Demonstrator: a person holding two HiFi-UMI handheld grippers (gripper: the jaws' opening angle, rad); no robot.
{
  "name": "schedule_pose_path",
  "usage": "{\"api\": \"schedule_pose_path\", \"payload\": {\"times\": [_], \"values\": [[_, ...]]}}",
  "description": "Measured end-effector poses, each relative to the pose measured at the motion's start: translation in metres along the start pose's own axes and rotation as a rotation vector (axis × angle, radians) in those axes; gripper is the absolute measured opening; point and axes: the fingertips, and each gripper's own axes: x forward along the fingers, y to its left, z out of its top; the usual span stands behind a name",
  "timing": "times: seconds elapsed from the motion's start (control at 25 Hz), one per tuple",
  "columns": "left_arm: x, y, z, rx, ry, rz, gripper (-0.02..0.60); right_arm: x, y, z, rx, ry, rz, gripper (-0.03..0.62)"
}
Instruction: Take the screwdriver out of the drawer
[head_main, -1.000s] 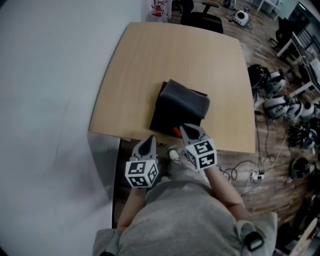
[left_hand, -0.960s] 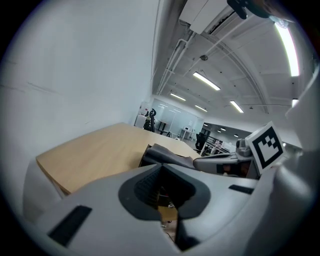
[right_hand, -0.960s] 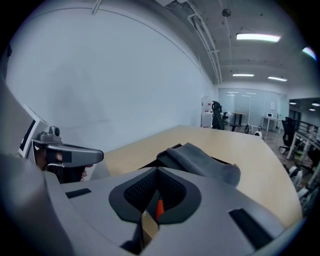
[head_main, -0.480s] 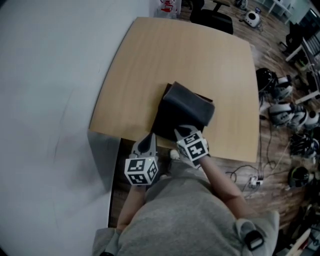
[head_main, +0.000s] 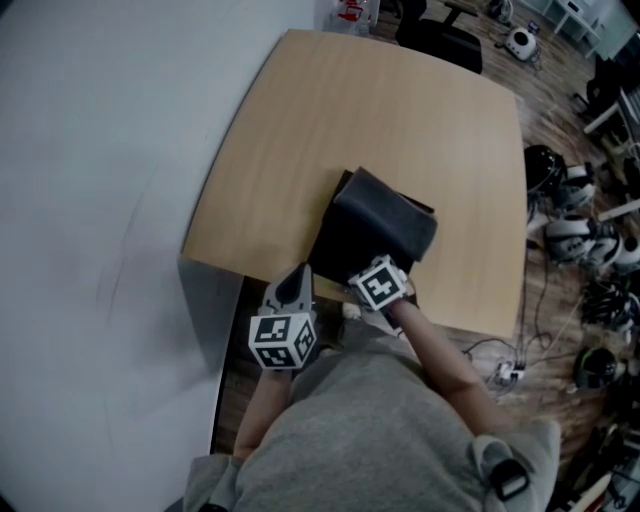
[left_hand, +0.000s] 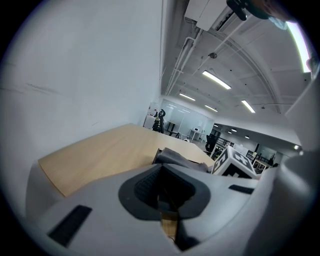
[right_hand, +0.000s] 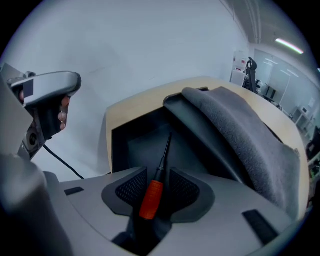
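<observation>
An orange-handled screwdriver (right_hand: 151, 197) lies in the open dark drawer (right_hand: 142, 145) at the near side of a black box (head_main: 375, 225) draped with grey cloth (right_hand: 240, 130). My right gripper (right_hand: 159, 187) points steeply down into the drawer. Its jaws are opening, with the screwdriver's handle between the pads and a gap showing beside it. In the head view only this gripper's marker cube (head_main: 380, 285) shows, and the screwdriver is hidden under it. My left gripper (head_main: 296, 278) hangs left of the drawer at the table's near edge, its fingers drawn to a point, with nothing in it.
The box stands on a light wooden table (head_main: 380, 110) against a white wall (head_main: 100, 200). A black chair (head_main: 440, 40) stands at the far end. Helmets and gear (head_main: 570, 200) and cables (head_main: 500, 365) lie on the floor to the right.
My right gripper has sunk and tipped down into the drawer, covering the orange handle seen earlier in the head view. The left gripper has hardly moved.
</observation>
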Motion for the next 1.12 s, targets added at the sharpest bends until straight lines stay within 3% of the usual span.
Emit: {"api": "schedule_pose_path", "payload": {"times": [0.2,0.64,0.84,1.12], "values": [[0.006,0.001,0.002,0.000,0.001,0.005,0.000,0.013,0.001,-0.012,0.012,0.077,0.047,0.120],[0.010,0.002,0.005,0.000,0.003,0.006,0.000,0.014,0.006,-0.010,0.028,0.070,0.072,0.095],[0.008,0.000,0.002,0.002,0.003,-0.006,0.000,0.011,-0.001,-0.015,0.003,0.072,0.004,0.083],[-0.008,-0.001,-0.002,0.009,-0.001,-0.016,0.000,-0.010,-0.004,-0.001,-0.006,-0.019,-0.053,0.081]]}}
